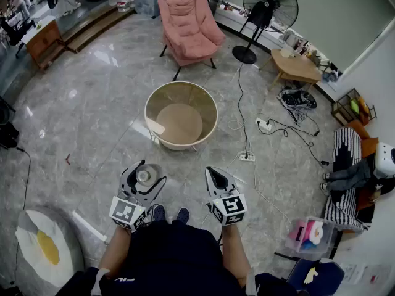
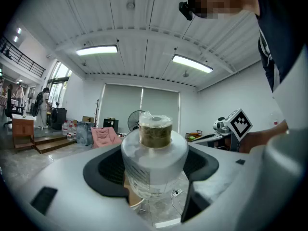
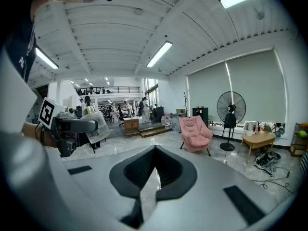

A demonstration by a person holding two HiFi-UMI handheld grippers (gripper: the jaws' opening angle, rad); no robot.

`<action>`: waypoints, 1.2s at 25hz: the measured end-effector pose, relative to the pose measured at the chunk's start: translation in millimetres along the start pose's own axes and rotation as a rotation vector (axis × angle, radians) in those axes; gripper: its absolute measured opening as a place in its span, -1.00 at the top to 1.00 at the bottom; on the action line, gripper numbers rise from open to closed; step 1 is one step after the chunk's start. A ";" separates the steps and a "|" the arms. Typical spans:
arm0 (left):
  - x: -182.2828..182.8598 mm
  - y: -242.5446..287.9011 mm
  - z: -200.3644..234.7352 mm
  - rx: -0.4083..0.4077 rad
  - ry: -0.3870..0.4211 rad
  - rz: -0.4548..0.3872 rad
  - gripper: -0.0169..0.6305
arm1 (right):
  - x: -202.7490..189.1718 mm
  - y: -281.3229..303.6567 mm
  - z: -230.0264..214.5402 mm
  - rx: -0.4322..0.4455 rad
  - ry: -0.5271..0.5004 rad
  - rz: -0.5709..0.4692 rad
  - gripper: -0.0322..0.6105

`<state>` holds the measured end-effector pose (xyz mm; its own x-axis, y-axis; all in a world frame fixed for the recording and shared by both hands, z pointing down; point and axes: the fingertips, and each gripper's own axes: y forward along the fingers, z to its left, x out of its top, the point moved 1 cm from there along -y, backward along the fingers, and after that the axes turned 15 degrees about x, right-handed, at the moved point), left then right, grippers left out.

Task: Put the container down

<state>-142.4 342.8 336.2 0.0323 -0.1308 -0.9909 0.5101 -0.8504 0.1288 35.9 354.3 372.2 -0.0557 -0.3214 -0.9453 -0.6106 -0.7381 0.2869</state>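
A clear plastic container [image 2: 153, 162] with a brownish top stands upright between the jaws of my left gripper [image 1: 147, 176], whose pads press on its sides. From above the container [image 1: 144, 176] shows as a round pale lid, held over the floor just short of the round table. In the right gripper view the container [image 3: 88, 119] hangs at the left in the other gripper. My right gripper [image 1: 216, 177] is shut and holds nothing; its jaws meet at a point [image 3: 155, 171].
A round beige table [image 1: 181, 115] with a raised rim stands ahead on the marble floor. Beyond it are a pink armchair [image 1: 188, 26] and a standing fan [image 1: 266, 10]. Cables and a power strip [image 1: 247, 156] lie at the right.
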 end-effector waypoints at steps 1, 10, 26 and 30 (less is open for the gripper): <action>0.9 2.5 -0.7 0.000 0.000 0.000 -0.09 | 1.2 0.2 -2.4 0.000 0.000 0.001 0.82; 0.8 9.4 -8.0 -0.012 -0.003 0.000 -0.09 | 4.6 -1.4 -9.4 0.024 0.049 -0.042 0.82; -1.4 15.4 -13.1 -0.026 0.003 0.003 -0.09 | -1.0 1.3 -12.1 0.111 0.183 -0.097 0.82; -6.3 19.0 -18.4 -0.013 0.013 0.014 -0.09 | -7.4 -5.2 -22.1 0.109 0.205 -0.094 0.82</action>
<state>-117.1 336.8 344.2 0.0507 -0.1355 -0.9895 0.5208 -0.8418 0.1420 57.0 347.4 381.1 0.1603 -0.3764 -0.9125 -0.6876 -0.7059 0.1704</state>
